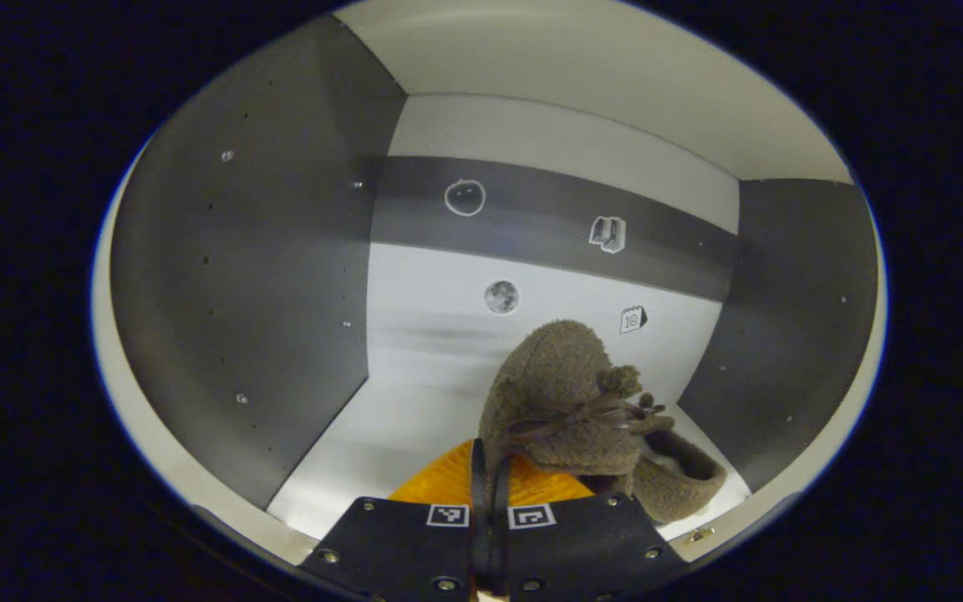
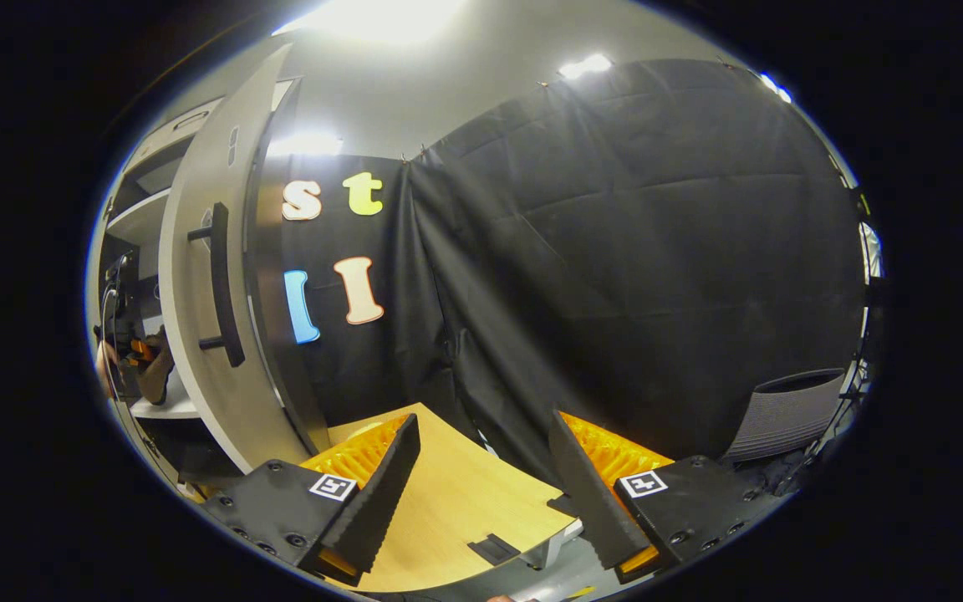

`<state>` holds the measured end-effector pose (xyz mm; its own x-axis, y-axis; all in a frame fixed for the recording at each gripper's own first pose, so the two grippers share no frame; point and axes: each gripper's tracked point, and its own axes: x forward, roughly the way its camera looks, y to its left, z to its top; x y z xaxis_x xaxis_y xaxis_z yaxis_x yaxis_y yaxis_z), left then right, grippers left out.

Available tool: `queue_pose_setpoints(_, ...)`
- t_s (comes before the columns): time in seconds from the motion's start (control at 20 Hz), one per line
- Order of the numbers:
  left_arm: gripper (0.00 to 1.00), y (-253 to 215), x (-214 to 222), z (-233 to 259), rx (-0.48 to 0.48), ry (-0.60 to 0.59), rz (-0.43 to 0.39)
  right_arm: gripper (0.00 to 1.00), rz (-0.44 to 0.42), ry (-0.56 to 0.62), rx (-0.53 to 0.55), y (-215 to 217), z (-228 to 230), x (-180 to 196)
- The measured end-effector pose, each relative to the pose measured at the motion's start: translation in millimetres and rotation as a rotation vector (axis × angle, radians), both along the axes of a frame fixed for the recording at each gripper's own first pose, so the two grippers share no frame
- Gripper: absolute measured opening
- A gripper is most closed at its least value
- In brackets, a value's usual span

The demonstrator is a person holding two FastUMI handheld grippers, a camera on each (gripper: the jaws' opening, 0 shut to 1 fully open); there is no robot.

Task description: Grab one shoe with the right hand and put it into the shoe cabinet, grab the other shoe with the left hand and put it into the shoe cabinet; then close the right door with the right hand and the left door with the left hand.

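In the left gripper view, we see the left gripper (image 1: pixel 490 481) inside a compartment of the shoe cabinet (image 1: pixel 239 276), its two fingers pressed together on the edge of a brown fleecy shoe (image 1: pixel 569 410). The shoe stands tilted, toe up toward the rear panel, with its open heel end low at the right, near the white shelf floor (image 1: pixel 381 418); we cannot tell whether it touches the floor. Four small stickers (image 1: pixel 501 297) sit on the rear panel behind it.

In the right gripper view, we see the right gripper (image 2: pixel 486 489) with its fingers spread wide apart, nothing between them, above a light wooden table (image 2: pixel 465 502). The right cabinet door (image 2: pixel 201 309) stands open at the left, its dark bar handle (image 2: pixel 221 284) facing us. Past the door's edge, the shoe appears on a white shelf, partly hidden
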<state>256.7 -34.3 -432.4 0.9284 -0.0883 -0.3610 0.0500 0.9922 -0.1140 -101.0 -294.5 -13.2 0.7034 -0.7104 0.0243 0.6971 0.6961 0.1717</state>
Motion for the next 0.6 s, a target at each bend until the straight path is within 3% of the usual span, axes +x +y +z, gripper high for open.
queue_pose_setpoints(0.25,0.02,-7.0,13.5,-23.8,-0.018,0.048,-0.001,0.98,0.014,0.018,-0.002,3.9,-4.2,6.2)
queue_pose_setpoints(0.6,0.07,-22.1,12.8,-31.8,0.149,0.063,-0.074,0.98,0.038,0.018,0.01,1.2,-8.5,16.1)
